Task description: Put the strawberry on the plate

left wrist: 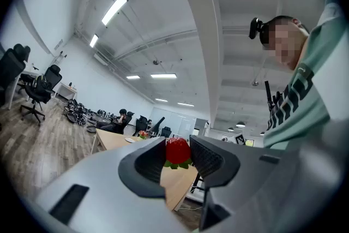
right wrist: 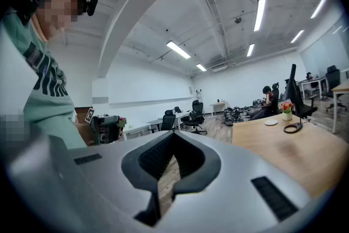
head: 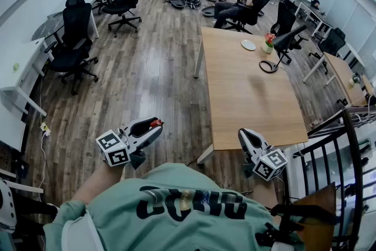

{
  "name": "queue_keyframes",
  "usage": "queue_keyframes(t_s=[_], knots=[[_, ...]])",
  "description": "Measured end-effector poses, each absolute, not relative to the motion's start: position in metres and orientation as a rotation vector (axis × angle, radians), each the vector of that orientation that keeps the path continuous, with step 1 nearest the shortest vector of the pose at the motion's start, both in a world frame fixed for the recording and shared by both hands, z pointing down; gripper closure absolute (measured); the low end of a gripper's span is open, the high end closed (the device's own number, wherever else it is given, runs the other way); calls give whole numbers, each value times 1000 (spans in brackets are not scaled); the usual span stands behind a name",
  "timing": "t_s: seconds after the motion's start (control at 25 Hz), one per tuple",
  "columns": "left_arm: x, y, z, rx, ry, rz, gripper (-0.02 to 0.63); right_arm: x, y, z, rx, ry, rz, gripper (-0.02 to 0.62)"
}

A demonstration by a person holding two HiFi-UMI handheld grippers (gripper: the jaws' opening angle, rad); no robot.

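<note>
Red strawberry (left wrist: 177, 150) pinched by left gripper (left wrist: 178, 145); right gripper (right wrist: 173, 137) jaws together, empty; plate (head: 248, 44) on table (head: 247, 103)

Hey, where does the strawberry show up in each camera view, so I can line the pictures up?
Head view: strawberry lower left of centre, at the tip of the left gripper.
Left gripper view: strawberry low centre, pinched between the jaws.
Right gripper view: not in it.
Shared landmark: the white plate on the wooden table, also in the left gripper view and the right gripper view.
</note>
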State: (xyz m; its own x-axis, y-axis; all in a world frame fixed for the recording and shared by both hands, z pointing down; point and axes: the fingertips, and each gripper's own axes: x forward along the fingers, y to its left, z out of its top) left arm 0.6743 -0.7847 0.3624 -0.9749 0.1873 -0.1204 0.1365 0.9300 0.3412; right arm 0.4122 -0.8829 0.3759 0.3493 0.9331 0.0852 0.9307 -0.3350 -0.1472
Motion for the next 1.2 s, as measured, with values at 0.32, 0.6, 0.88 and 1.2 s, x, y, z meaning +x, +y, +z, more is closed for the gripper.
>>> queue_keyframes(t_s=[0.32, 0.6, 0.88, 1.2], knots=[[688, -772, 350, 205, 2941, 445, 465, 429, -870, 363, -2429, -1740, 25, 591], [692, -769, 341, 203, 2934, 416, 465, 432, -868, 357, -2446, -1748, 16, 590], [689, -776, 343, 199, 2946, 411, 465, 430, -870, 362, -2456, -1731, 23, 590], [680, -787, 339, 182, 2965, 407, 465, 417, -883, 367, -2434, -1745, 50, 591]])
